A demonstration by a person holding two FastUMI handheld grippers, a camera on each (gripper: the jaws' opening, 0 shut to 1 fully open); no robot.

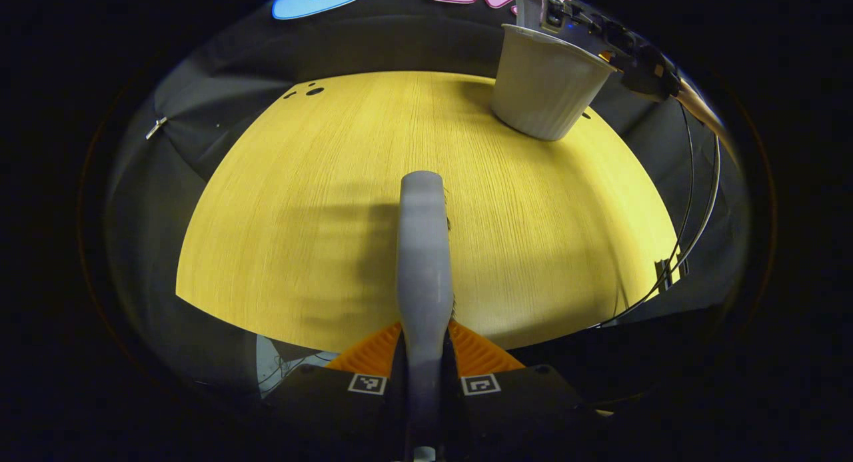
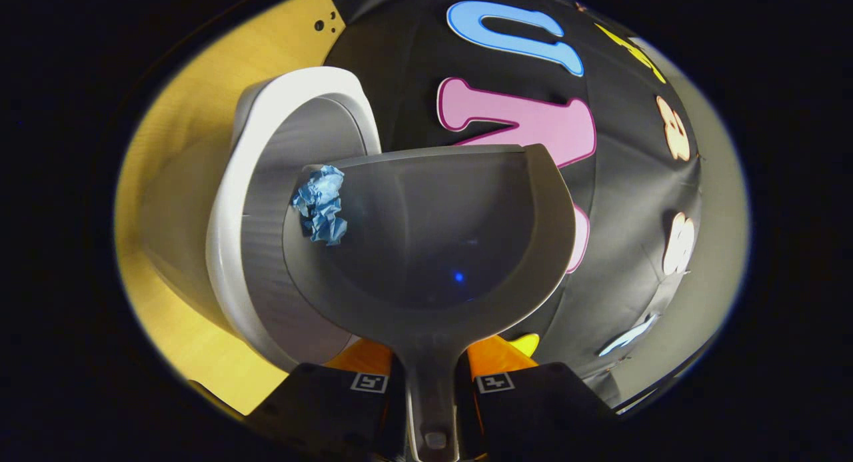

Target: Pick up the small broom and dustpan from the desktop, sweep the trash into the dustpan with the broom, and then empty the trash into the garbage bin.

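Broom (image 1: 421,249) is what my left gripper (image 1: 424,355) holds in the left gripper view: both fingers are pressed on its grey handle from the two sides, and the handle runs straight forward from them, over the yellow wooden desktop (image 1: 300,215). The bristles I can hardly see, only a dark fringe at the right edge of the handle. Far on the desktop, to the upper right, stands the pale ribbed garbage bin (image 1: 546,89), wider at the top. Above its rim I see the other gripper (image 1: 613,49) with black cables going down from it.

In the right gripper view, my right gripper (image 2: 430,369) is clenched on the handle of the grey dustpan (image 2: 440,249), one finger at each side. The pan is smooth and rounded, and it hangs over the open mouth of the garbage bin (image 2: 266,182), which is white at the rim. One crumpled blue paper (image 2: 321,205) lies at the left front corner of the pan, just at its edge above the bin.
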